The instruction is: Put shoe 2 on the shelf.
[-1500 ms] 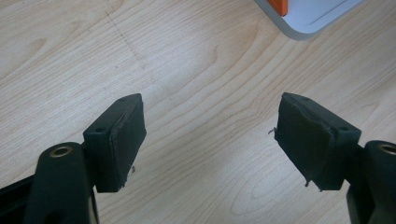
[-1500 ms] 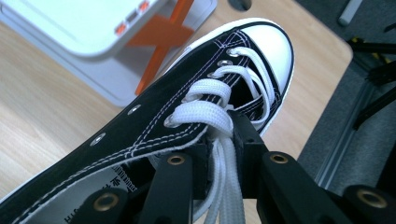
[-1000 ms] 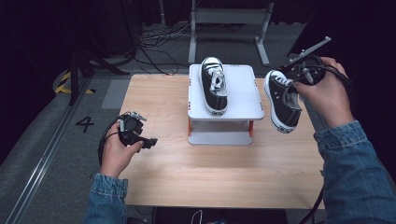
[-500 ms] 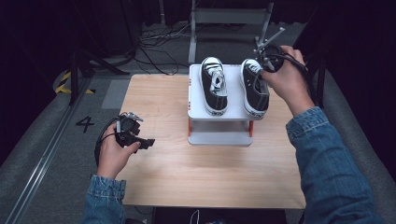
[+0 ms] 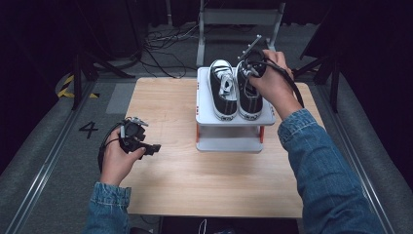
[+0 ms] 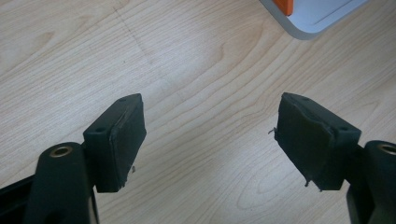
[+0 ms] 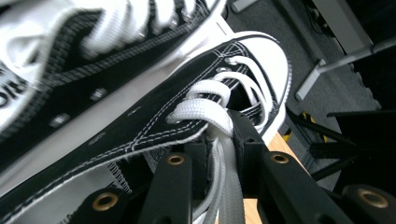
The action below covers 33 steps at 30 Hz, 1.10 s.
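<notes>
Two black sneakers, left one [image 5: 223,90] and right one [image 5: 249,95], with white laces, toe caps and soles, sit on a white rack [image 5: 234,127] with orange posts. The table [image 5: 214,180] is pale wood-grain. Blue denim sleeve [image 5: 321,165] at four o'clock. Gripper pads [image 6: 119,140] are matte black.
</notes>
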### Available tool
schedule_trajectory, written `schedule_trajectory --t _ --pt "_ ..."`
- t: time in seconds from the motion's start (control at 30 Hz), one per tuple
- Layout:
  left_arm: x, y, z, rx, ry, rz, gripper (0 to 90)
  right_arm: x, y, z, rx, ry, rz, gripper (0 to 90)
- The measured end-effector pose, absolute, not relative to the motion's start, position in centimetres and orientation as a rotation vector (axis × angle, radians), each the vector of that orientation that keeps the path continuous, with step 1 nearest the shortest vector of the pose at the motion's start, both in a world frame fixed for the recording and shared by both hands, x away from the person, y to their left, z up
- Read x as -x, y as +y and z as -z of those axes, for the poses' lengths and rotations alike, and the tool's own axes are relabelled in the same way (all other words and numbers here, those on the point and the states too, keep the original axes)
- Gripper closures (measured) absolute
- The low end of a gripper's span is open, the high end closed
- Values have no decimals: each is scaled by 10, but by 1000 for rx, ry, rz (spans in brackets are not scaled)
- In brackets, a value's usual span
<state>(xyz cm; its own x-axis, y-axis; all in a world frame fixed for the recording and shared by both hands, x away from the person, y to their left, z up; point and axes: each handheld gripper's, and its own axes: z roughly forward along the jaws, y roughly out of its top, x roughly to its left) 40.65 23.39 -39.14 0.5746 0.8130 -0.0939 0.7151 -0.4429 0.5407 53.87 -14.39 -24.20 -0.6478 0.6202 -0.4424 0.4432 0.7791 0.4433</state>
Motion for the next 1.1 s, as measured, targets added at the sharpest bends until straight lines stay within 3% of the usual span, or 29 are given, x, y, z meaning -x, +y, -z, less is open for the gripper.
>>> schedule_trajectory --t 0.2,0.27,0.37,0.47,0.5,0.8,1.1 --pt "-407 233 391 -2278 1213 -241 247 -538 -147 242 -799 2405 -461 765" --pt "-407 233 391 -2279 1211 -241 246 -540 -155 242 -858 2410 -543 682" --pt "-408 232 392 -2279 1214 -241 246 -538 -165 238 -903 2382 -594 486" --pt "-409 231 391 -2285 1203 -242 246 -532 -172 233 -927 2370 -657 437" --pt "-409 230 391 -2280 1205 -238 246 -522 -183 224 -940 2334 -741 381" --pt "-410 230 393 -2300 1197 -236 235 -477 -235 219 -926 2310 -846 306" --pt "-402 237 393 -2277 1200 -265 188 -437 -318 271 -1046 2280 -866 289"
